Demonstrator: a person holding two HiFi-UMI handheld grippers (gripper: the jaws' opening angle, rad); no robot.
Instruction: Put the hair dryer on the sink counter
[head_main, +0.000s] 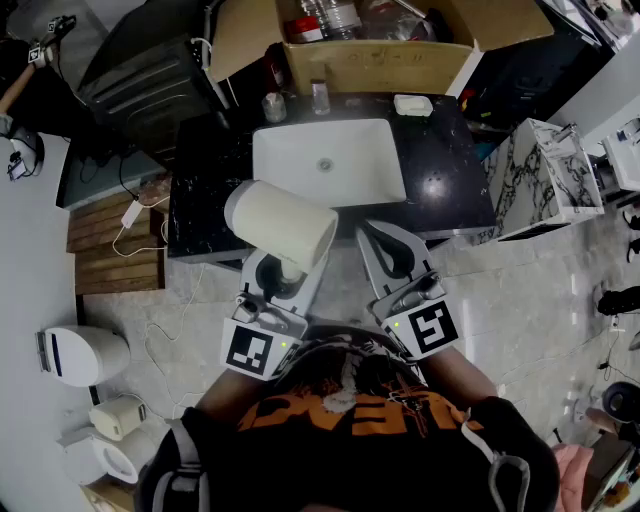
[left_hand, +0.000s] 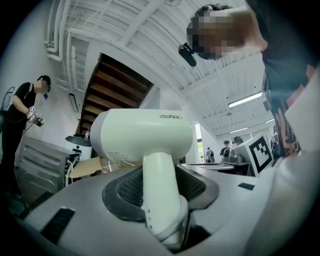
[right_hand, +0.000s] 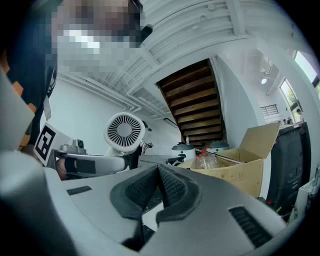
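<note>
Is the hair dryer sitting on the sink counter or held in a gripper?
Held. The left hand-held gripper has its jaws clamped on the hair dryer by its handle, near the front edge of the counter.

We face an open brown cardboard box (head_main: 370, 65); behind it rises a dark wooden staircase (right_hand: 192, 107), right of it a marble-patterned cabinet (head_main: 548, 175).

The hair dryer (head_main: 280, 225) hides part of the sink counter (head_main: 205, 200).
</note>
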